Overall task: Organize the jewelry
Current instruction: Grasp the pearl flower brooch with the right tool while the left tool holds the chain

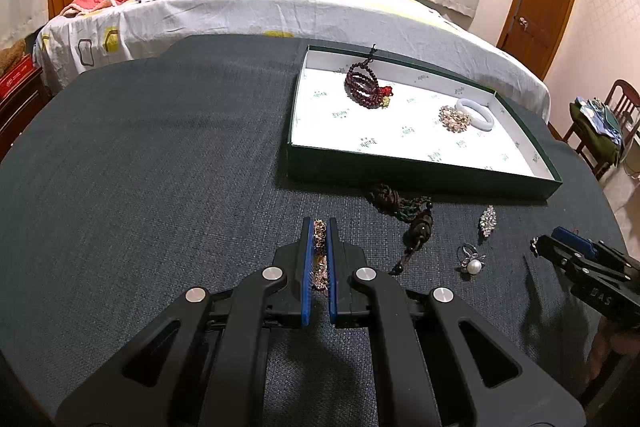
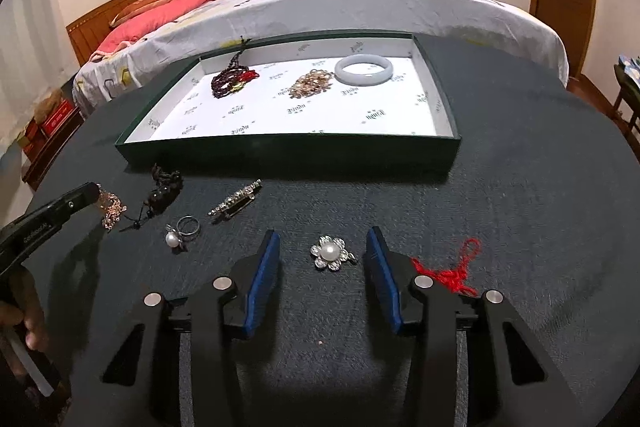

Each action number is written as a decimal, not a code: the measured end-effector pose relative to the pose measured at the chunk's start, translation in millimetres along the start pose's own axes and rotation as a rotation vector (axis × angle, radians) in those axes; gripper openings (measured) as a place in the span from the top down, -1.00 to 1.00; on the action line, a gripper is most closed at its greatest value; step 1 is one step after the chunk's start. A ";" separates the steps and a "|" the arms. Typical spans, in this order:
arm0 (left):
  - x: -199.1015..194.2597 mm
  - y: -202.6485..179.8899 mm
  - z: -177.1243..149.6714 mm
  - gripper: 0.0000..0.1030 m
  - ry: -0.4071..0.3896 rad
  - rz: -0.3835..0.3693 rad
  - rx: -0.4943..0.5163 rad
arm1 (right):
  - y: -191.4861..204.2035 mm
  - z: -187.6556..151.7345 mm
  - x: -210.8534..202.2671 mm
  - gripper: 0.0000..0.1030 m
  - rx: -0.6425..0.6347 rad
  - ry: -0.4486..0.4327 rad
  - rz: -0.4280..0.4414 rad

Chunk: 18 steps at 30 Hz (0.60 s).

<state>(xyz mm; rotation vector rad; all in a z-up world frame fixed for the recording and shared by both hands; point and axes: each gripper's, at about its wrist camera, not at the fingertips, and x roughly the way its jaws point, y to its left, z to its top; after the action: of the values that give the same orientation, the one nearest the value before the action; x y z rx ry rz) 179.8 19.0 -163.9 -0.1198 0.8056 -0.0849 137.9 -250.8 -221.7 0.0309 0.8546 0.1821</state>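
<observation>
Right wrist view: right hand-held gripper [image 2: 323,267] sits spread around the pearl flower brooch [image 2: 332,253] on the worktop [image 2: 500,207], and could skid it when pinching. Left hand-held gripper [image 1: 320,263] pinches a gold chain [image 1: 320,247] that might snag before reaching the far tray [image 2: 280,151].

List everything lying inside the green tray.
Inside the green tray: a dark red bead bracelet, a gold-toned cluster piece and a pale bangle. The near wall hides a floor strip.
</observation>
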 end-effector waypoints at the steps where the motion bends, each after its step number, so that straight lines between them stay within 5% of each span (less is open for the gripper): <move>1: -0.3 -0.2 0.0 0.88 0.000 0.000 0.000 | -0.2 0.1 1.5 0.14 0.001 0.003 0.000; 12: 1.7 -1.2 -3.7 0.88 0.005 0.001 0.003 | 0.7 -3.4 8.9 0.51 -0.024 0.022 -0.021; 18: 1.3 -1.4 -3.8 0.88 0.004 0.000 0.002 | 2.2 -4.3 7.8 0.52 -0.032 0.018 -0.020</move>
<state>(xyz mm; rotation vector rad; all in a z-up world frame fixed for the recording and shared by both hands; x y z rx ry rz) 177.9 17.2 -167.3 -0.1177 0.8093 -0.0865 139.3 -247.5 -230.2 -0.0093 0.8692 0.1770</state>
